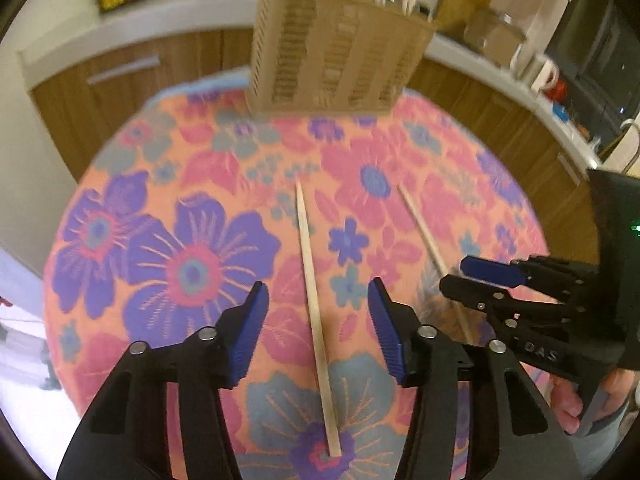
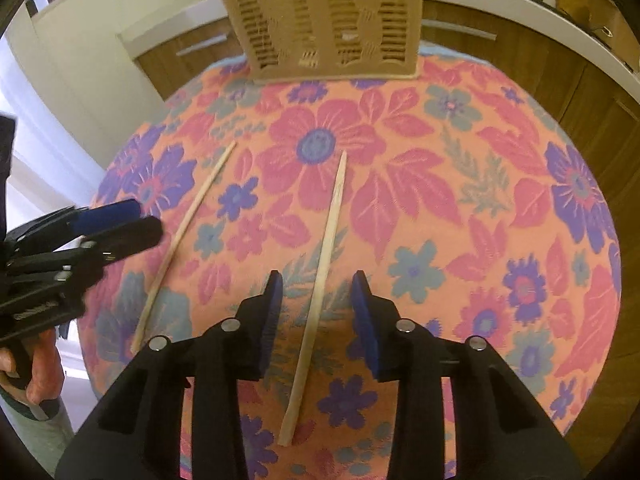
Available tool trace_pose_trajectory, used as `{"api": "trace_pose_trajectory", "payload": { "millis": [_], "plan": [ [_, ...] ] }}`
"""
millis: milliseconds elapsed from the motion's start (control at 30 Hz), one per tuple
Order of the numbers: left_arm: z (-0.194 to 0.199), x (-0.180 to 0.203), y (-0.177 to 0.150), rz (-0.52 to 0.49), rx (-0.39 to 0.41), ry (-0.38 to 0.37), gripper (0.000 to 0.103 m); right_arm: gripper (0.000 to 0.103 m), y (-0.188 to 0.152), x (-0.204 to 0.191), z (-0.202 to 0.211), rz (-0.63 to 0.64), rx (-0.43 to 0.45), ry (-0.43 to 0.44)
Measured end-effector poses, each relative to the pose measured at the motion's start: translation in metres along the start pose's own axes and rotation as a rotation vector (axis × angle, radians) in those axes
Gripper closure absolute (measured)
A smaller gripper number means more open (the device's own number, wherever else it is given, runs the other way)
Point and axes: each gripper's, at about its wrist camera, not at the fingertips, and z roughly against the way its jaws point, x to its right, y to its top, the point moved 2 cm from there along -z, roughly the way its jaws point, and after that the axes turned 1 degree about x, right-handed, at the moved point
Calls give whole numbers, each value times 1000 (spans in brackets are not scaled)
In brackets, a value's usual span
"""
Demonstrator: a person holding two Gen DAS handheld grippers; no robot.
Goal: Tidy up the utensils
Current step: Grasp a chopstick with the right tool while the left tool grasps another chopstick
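Two wooden chopsticks lie apart on the flowered tablecloth. My left gripper (image 1: 318,320) is open above the left chopstick (image 1: 314,312), which runs between its blue pads. My right gripper (image 2: 318,308) is open above the right chopstick (image 2: 320,288), which also shows in the left wrist view (image 1: 424,232). The left chopstick also shows in the right wrist view (image 2: 188,232). A tan slotted utensil basket (image 1: 336,52) stands at the table's far edge, with several sticks upright in it; it also shows in the right wrist view (image 2: 324,20).
The round table (image 2: 500,184) carries a pink, purple and orange floral cloth. Wooden kitchen cabinets (image 1: 128,76) and a white counter with boxes and cups (image 1: 536,72) lie behind it. The other gripper shows at each view's side.
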Motion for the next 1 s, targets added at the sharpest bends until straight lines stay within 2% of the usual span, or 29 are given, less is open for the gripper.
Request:
{"api": "trace_pose_trajectory", "payload": {
  "millis": [33,100,233,400,467,533,667,767,867,1000],
  "plan": [
    [-7,1,0,-5,-20,9,63,74,0,-1,-3,8,-4,-13],
    [-17,4,0,-14,-53,22,68,76,-2,-3,-7,21,0,-41],
    [-26,14,3,-63,-58,83,68,81,-5,-6,-9,56,7,-75],
    [-35,28,9,-118,-63,155,70,97,-9,-7,-7,111,14,-117],
    [-36,32,11,-130,-60,176,79,99,-10,-2,-5,109,16,-120],
    [-37,34,13,-143,-54,204,99,99,-11,5,-2,100,18,-127],
    [-32,32,14,-102,-47,148,99,99,-12,21,5,68,24,-136],
    [-25,27,13,-11,-45,2,99,99,-12,32,7,50,22,-141],
    [-26,27,13,-5,-46,20,99,99,-13,41,5,26,4,-126],
    [-29,28,13,-15,-69,31,98,98,-10,51,4,-23,-24,-55]
  ]
}}
